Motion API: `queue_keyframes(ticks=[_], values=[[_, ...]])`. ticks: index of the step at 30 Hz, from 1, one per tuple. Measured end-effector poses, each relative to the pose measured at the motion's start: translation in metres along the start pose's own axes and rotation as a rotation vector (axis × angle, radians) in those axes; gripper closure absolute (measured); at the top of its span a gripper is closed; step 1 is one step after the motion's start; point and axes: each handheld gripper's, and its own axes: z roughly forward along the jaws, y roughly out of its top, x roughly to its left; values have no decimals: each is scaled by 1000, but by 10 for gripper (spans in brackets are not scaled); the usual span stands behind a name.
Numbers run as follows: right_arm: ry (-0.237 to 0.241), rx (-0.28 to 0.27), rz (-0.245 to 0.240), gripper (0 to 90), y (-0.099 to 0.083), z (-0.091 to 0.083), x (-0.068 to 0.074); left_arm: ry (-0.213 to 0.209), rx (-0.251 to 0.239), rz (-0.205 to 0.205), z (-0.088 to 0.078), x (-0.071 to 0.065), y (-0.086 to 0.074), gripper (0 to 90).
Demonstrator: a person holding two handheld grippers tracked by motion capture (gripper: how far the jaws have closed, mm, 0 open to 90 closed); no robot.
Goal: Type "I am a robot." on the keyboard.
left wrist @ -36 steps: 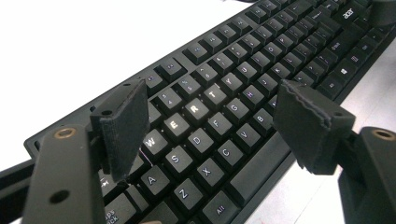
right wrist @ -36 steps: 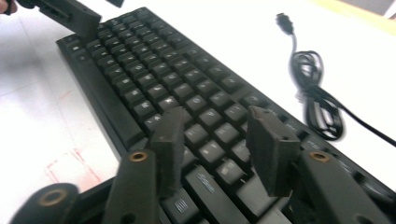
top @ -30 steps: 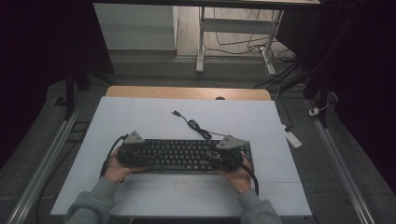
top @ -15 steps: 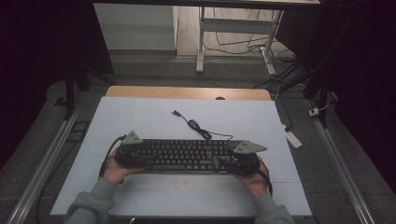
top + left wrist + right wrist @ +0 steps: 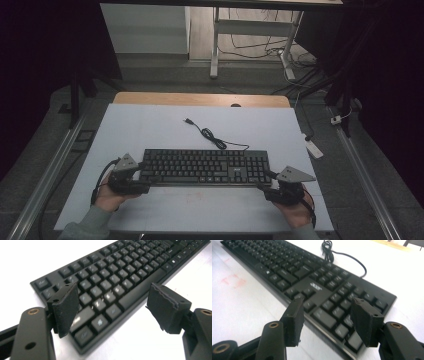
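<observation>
A black keyboard [image 5: 205,167] lies flat across the white table top, its cable [image 5: 210,135] coiled behind it. My left gripper [image 5: 141,175] stands open at the keyboard's left end. In the left gripper view, the left gripper [image 5: 112,297] has its pads spread wide, clear of the near left corner of the keyboard [image 5: 120,277]. My right gripper [image 5: 264,181] sits just off the near right corner. In the right gripper view, the right gripper [image 5: 328,307] has just been opening its jaws; they stand wide with nothing pressed between them, and the keyboard [image 5: 312,277] lies beyond.
The white table top [image 5: 150,130] has a wooden strip [image 5: 200,99] along its far edge. Metal rails [image 5: 45,170] run down both sides. A small white device [image 5: 314,148] lies off the right edge. A faint red mark [image 5: 234,281] is on the surface near the keyboard.
Both grippers have drawn away from the keyboard's ends: the right one went right and nearer to me, the left one slightly left and nearer. The keyboard stays where it was.
</observation>
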Motion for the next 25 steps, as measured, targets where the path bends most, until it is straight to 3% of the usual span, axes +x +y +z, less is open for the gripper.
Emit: queue_keyframes(ticks=[6,11,25], values=[[-4,-2,7,444,-9,-8,-7,7,8,2,-6,-1,-11,260],[6,-12,20,445,-10,-9,-10,11,-1,3,-7,-1,-11,260],[12,-11,1,444,-9,-8,-7,15,-1,2,-7,2,-10,259]])
